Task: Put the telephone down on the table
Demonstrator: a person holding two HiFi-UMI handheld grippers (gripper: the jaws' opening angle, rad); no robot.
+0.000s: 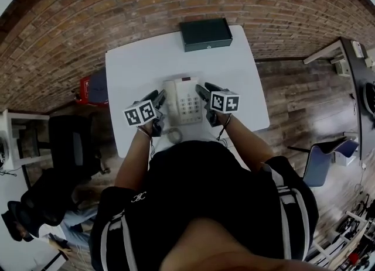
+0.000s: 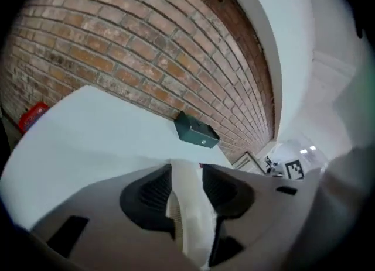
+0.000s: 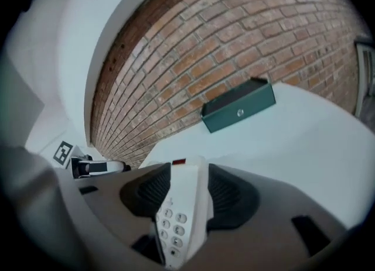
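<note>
Telephone pinched by left hand-held gripper and right hand-held gripper.

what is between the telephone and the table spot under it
Nothing visible. The telephone is clamped at both sides over bare white table; the dark green box lies at the far edge, well clear.

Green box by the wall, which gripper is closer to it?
Right. The right gripper is straight in front of the green box; the left gripper is farther off to the side. Both grip the telephone.
</note>
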